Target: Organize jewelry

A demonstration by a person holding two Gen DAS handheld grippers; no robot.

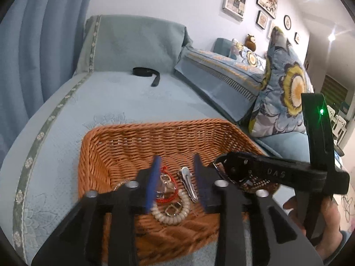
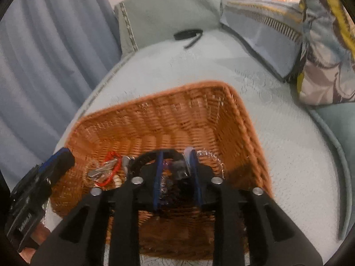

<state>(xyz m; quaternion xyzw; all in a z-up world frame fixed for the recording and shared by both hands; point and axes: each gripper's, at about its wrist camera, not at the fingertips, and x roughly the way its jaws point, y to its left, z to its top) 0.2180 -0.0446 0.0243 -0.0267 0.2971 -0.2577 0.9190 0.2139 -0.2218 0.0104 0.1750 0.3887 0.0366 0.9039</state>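
Observation:
An orange wicker basket (image 1: 133, 137) (image 2: 155, 115) stands on a pale blue sofa cover. In it lie a red cord bracelet (image 1: 165, 196) (image 2: 111, 168), a silver hair clip (image 1: 188, 181) and a cream coil band (image 1: 170, 216). My left gripper (image 1: 176, 157) hovers over these, open, with nothing pressed between its blue pads. My right gripper (image 2: 176, 155) hangs over the basket's right half, jaws apart. A black ring (image 2: 153, 154) and a dark purple glittery piece (image 2: 165, 184) lie under it, blurred. A silver chain (image 2: 210, 155) rests beside it.
A black strap (image 1: 146, 73) (image 2: 188, 34) lies at the far end of the cover. Flowered cushions (image 1: 286, 88) (image 2: 328, 44) stand to the right, blue curtains (image 1: 33, 55) to the left. A person's hand (image 1: 328, 221) holds the right gripper's handle.

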